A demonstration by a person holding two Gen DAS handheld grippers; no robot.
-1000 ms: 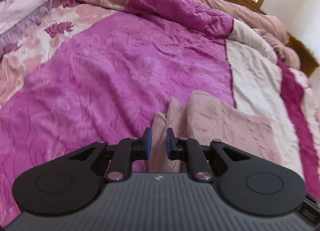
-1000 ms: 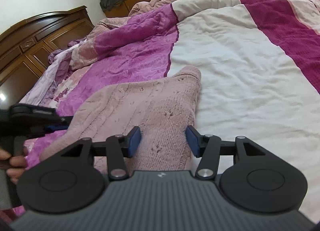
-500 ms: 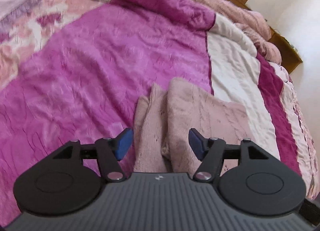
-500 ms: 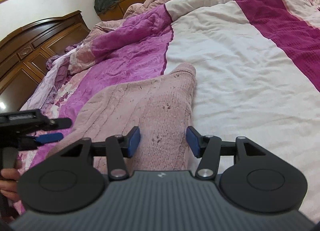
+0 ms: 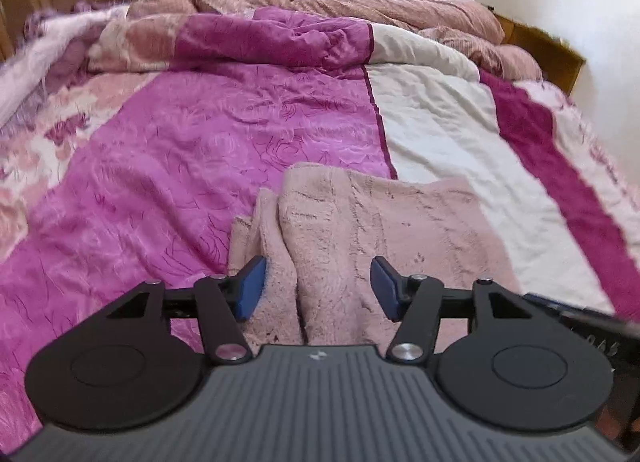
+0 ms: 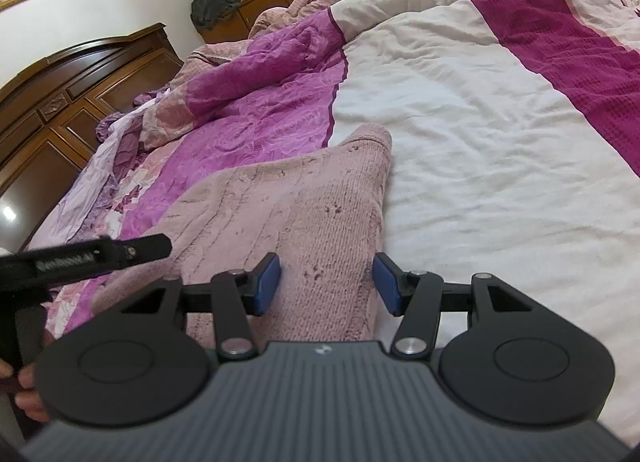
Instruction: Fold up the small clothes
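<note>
1. The left tongs (image 5: 318, 288) stood wide open with nothing between their blue pads (image 5: 251, 288); they hovered over the near left edge of the dusty-pink knitted garment (image 5: 372, 229), where the cloth bunched into a soft upright ridge.
2. The right tongs (image 6: 327, 285) were likewise spread and empty, poised above the garment's near right part, the right pad close to its ribbed side edge.
3. The pink knit (image 6: 288, 221) lay on the bed, spread mostly flat, half on the magenta rose-embossed quilt panel (image 5: 180, 165) and half on the off-white quilt panel (image 6: 480, 133). Its far corner on the white side curled up a little.
4. It looked to me as if one fold had been laid and both tongs were free to choose the next hold. Whether more folds were needed I could not say for sure.
5. To do this step well, I judged each pair should come down on a near corner and catch every layer, not just the top one, since fluffy knit slips apart.
6. The bunched ridge on the left wanted smoothing or gathering in whole, or the crease would go crooked.
7. Lifting both sides level and together would keep the edges matched.
8. Farther off lay a rumpled pink blanket (image 5: 360, 9) and a dark carved wooden headboard (image 6: 80, 89).
</note>
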